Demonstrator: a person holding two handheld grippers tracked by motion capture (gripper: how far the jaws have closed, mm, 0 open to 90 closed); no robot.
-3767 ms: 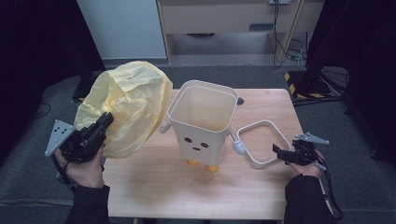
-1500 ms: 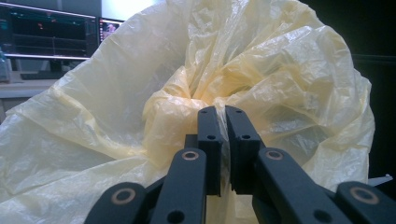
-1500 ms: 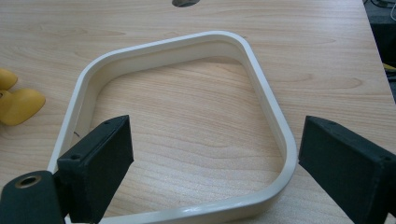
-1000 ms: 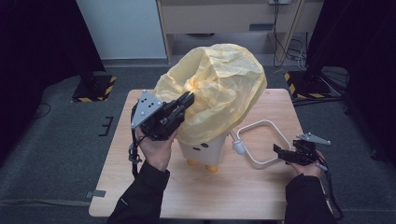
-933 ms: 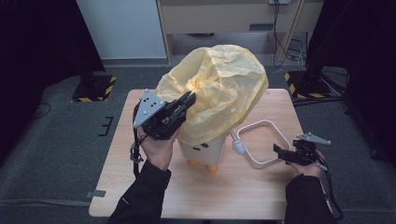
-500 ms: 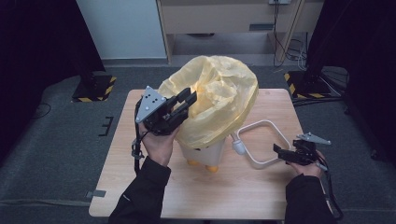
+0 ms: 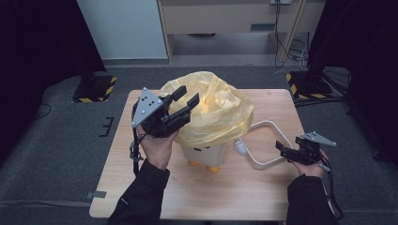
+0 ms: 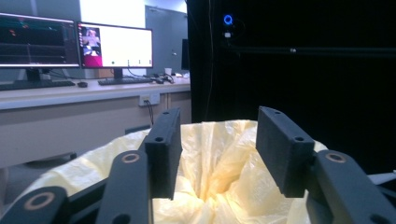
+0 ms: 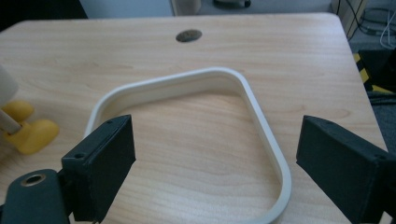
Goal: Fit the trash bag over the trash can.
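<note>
The left gripper (image 7: pixel 180 102) is up over the wooden table (image 7: pixel 141 187), its jaws spread wide with nothing between them, tips just beside the near-left edge of the yellow bin bag (image 7: pixel 220 112). The person's left hand (image 7: pixel 157 145) grips it from underneath, forearm in a dark sleeve rising from the table's near edge, the grey plate tilted off to the left. From the left gripper view the two black pads (image 8: pixel 163 149) stand apart above the crumpled yellow plastic (image 8: pixel 219 168), which sags inward at its middle. The bag is draped over the mouth of a small cream-coloured bin (image 7: pixel 204 153) with yellow feet (image 7: pixel 212 168) standing mid-table; whether anything lies inside I cannot tell. The right gripper (image 7: pixel 287 151) sits low at the table's right side, held in the right hand (image 7: pixel 312 161), its jaws also wide and empty. They point at the cream retaining ring (image 9: pixel 261 126), lying flat on the wood just beside the bin.
</note>
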